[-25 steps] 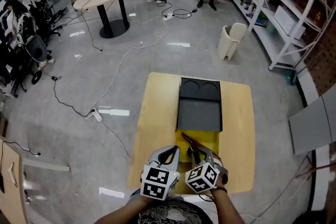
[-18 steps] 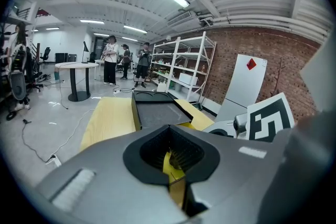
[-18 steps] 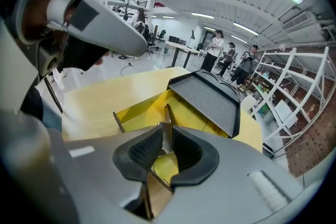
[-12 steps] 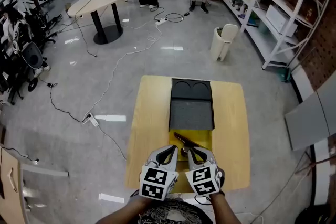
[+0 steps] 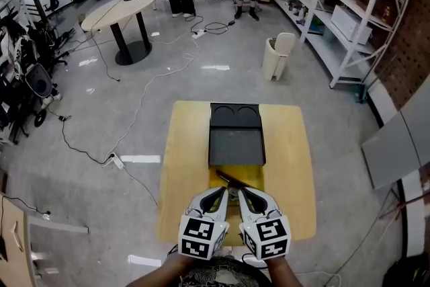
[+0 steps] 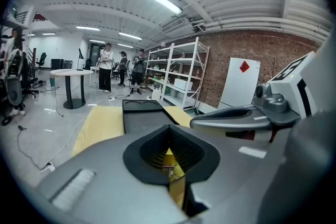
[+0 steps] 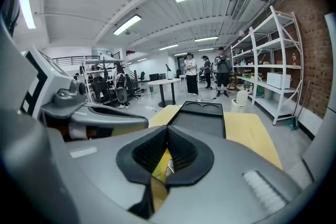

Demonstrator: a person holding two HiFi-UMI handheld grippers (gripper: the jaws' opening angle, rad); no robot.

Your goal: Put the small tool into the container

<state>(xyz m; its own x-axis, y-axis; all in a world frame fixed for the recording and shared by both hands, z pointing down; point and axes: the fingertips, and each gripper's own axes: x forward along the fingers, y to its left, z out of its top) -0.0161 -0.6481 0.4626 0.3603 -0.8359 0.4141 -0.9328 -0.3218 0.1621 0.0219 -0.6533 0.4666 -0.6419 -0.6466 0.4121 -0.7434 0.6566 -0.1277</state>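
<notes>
Small tool point(image 5: 232, 179): a dark, slender piece lying aslant on the yellow patch point(image 5: 252, 175) at the container's near edge. It sits just beyond both gripper tips and is not yet inside the container.
Handling: it looks thin, stiff and light, and probably lies low against the surface. A pinch across the shaft near its middle seems the surest hold. From head height, what kind of tool it is cannot be told.
Container point(image 5: 235, 142): a black open tray on the wooden table point(image 5: 285, 165), with a flat main bay and two round recesses at the far end. All of these appear empty.
Left gripper point(image 5: 220, 193): jaws pressed together with nothing between them.
Right gripper point(image 5: 243, 192): also closed on nothing, held just beside the left.
</notes>
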